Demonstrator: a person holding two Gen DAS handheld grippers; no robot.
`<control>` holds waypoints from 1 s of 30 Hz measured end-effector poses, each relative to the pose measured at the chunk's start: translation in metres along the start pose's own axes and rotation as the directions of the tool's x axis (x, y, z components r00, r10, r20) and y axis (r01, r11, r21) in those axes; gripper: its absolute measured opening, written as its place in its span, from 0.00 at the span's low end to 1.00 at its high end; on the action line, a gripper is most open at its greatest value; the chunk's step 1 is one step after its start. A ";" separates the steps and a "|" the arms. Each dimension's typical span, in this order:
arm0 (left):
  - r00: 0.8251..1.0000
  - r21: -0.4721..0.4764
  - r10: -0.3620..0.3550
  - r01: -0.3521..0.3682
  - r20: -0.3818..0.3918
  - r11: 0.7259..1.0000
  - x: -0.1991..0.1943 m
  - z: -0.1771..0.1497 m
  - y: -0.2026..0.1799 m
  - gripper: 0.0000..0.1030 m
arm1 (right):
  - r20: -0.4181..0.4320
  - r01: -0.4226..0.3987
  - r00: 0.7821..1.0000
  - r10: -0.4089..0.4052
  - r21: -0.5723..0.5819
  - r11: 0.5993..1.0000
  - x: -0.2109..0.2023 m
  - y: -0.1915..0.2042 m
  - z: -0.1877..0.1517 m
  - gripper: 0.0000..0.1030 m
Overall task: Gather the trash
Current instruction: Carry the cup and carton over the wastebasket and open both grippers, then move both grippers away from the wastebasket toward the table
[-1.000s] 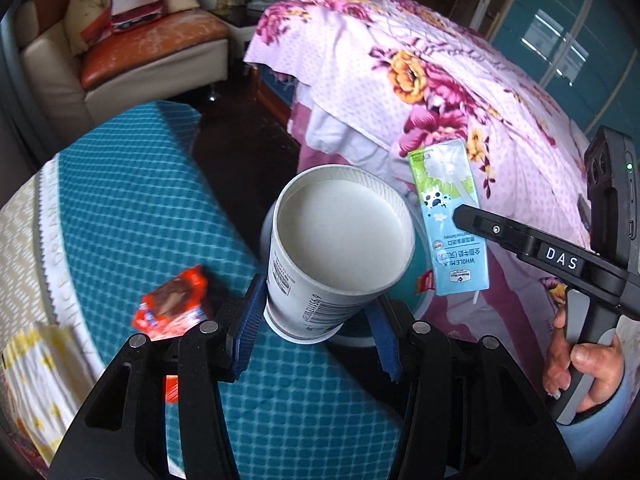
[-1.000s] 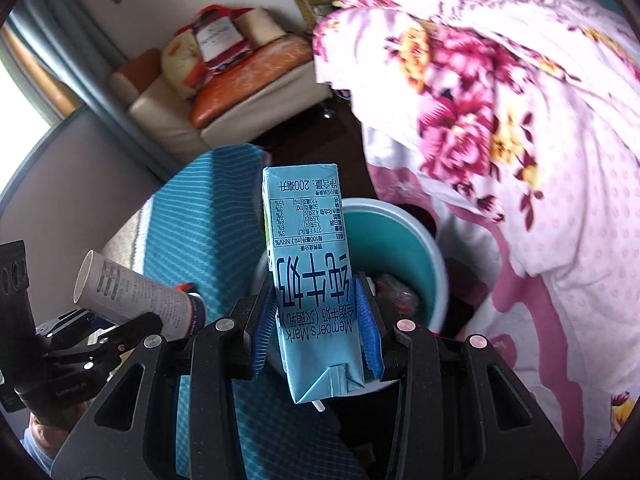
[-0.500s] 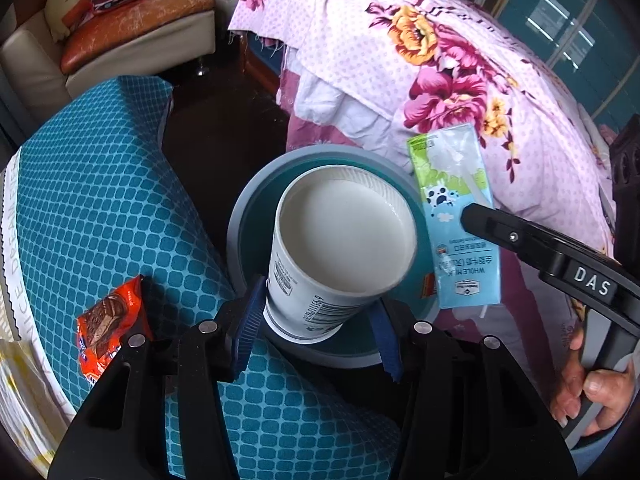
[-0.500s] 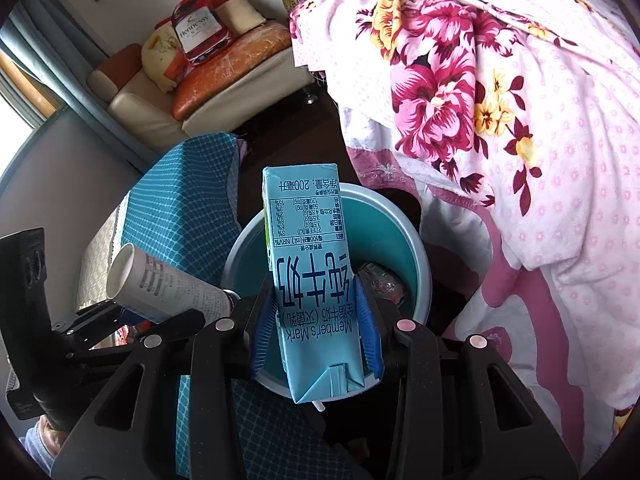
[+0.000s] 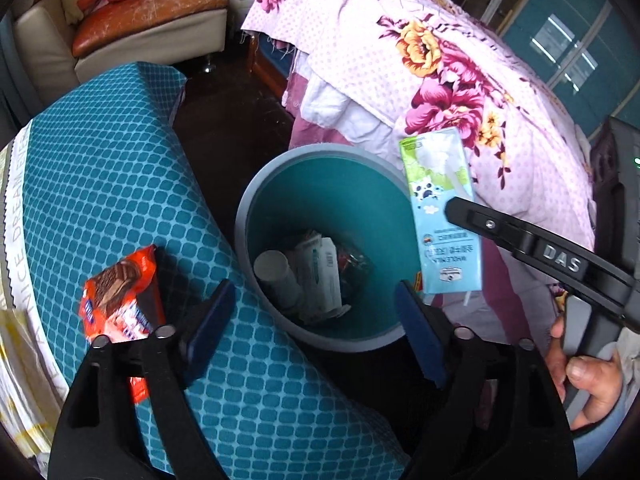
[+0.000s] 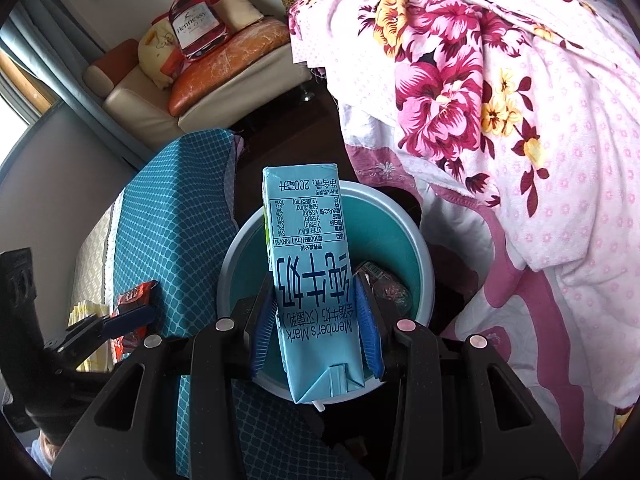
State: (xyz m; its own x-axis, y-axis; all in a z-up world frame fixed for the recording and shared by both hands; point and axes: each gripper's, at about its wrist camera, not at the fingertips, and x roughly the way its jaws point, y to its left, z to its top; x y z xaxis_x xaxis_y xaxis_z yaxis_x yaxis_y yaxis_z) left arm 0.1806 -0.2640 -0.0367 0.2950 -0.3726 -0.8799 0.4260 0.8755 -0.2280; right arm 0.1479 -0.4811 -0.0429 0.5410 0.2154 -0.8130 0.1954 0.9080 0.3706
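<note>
My left gripper [image 5: 316, 320] is open and empty above the near rim of a teal trash bin [image 5: 280, 184]. A white paper cup [image 5: 276, 276] lies inside the bin among other trash. My right gripper [image 6: 316, 320] is shut on a light blue milk carton [image 6: 312, 272] and holds it over the bin [image 6: 408, 248]. In the left wrist view the carton [image 5: 440, 216] hangs over the bin's right rim. An orange snack wrapper [image 5: 120, 292] lies on the teal tablecloth, left of the bin.
The table with the teal checked cloth [image 5: 100, 184] stands left of the bin. A bed with a pink floral cover [image 5: 420, 60] is right behind it. A sofa [image 5: 140, 32] stands at the back. Yellow-white paper [image 5: 24, 380] lies at the table's left edge.
My left gripper opened and the paper cup dropped into the bin. Both grippers moved closer over the bin. The right gripper still holds the carton.
</note>
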 end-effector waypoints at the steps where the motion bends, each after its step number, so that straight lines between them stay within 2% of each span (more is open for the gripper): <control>1: 1.000 -0.002 -0.002 0.002 0.006 1.000 -0.003 -0.003 0.001 0.86 | -0.001 0.001 1.000 -0.001 -0.001 1.000 0.000 0.001 0.000 0.35; 12: 0.999 -0.033 -0.021 0.022 0.033 0.999 -0.024 -0.012 0.016 0.87 | -0.031 0.008 0.999 -0.009 -0.024 1.000 0.001 0.018 -0.004 0.38; 14: 0.999 -0.046 -0.025 0.027 0.038 0.999 -0.029 -0.015 0.020 0.87 | -0.034 0.004 0.999 -0.005 -0.017 1.000 0.000 0.021 -0.005 0.48; 17: 0.998 -0.057 -0.025 0.027 0.049 0.998 -0.038 -0.020 0.025 0.87 | -0.026 0.003 1.000 -0.004 -0.031 1.000 -0.005 0.030 -0.008 0.53; 20: 0.998 -0.064 -0.022 0.026 0.061 0.998 -0.048 -0.026 0.029 0.87 | -0.022 0.003 1.000 -0.004 -0.043 0.999 -0.009 0.040 -0.011 0.64; 24: 0.997 -0.077 -0.007 0.014 0.082 0.997 -0.065 -0.038 0.041 0.87 | -0.028 -0.012 1.000 0.011 -0.055 0.998 -0.013 0.054 -0.016 0.69; 30: 0.993 -0.126 0.019 -0.005 0.113 0.992 -0.091 -0.059 0.068 0.87 | -0.039 -0.033 0.999 0.029 -0.096 0.995 -0.021 0.082 -0.026 0.70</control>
State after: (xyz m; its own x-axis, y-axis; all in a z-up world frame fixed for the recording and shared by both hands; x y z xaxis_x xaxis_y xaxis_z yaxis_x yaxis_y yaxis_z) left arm 0.1323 -0.1528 0.0035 0.3975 -0.3879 -0.8316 0.3134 0.9091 -0.2743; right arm 0.1311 -0.4018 -0.0069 0.5144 0.2554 -0.8187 0.0982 0.9308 0.3520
